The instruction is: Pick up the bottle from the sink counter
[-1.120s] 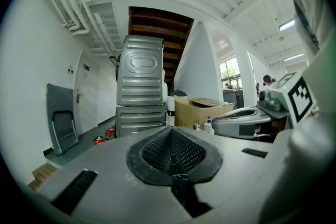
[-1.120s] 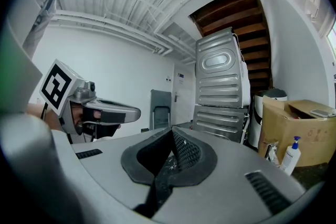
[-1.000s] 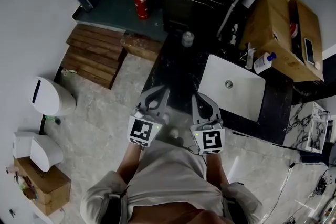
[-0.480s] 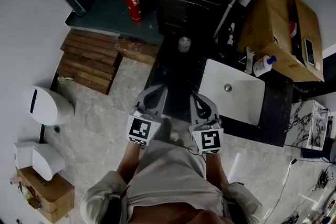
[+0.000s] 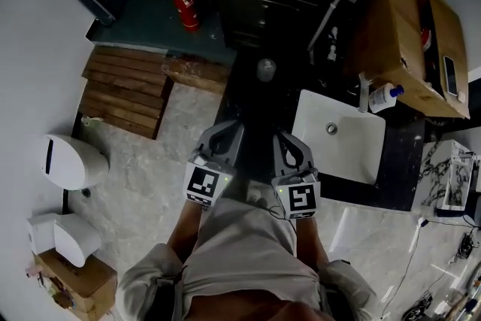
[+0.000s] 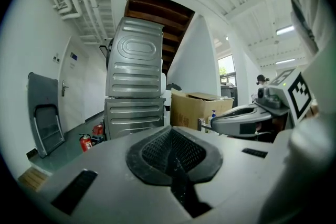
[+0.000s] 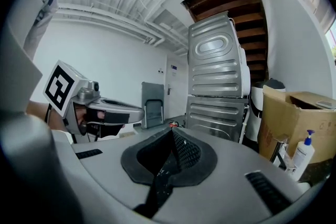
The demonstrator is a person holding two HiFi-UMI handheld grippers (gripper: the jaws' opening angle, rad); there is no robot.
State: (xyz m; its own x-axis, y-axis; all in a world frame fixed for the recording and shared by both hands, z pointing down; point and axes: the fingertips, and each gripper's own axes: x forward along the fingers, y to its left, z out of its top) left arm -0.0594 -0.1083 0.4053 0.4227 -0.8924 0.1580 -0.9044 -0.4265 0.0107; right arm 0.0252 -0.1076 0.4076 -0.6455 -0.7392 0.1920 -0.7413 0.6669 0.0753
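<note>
The head view looks from your head steeply down, with the left gripper [image 5: 228, 130] and right gripper [image 5: 284, 140] side by side mid-frame, close below you. Each gripper view rides just behind its own jaws, very near them, and faces forward, almost level. Both gripper views share the stacked grey machines [image 6: 135, 78] and the cardboard box [image 6: 194, 107] ahead, and each catches the other gripper at its inner side. The head view holds those machines at its top edge.
</note>
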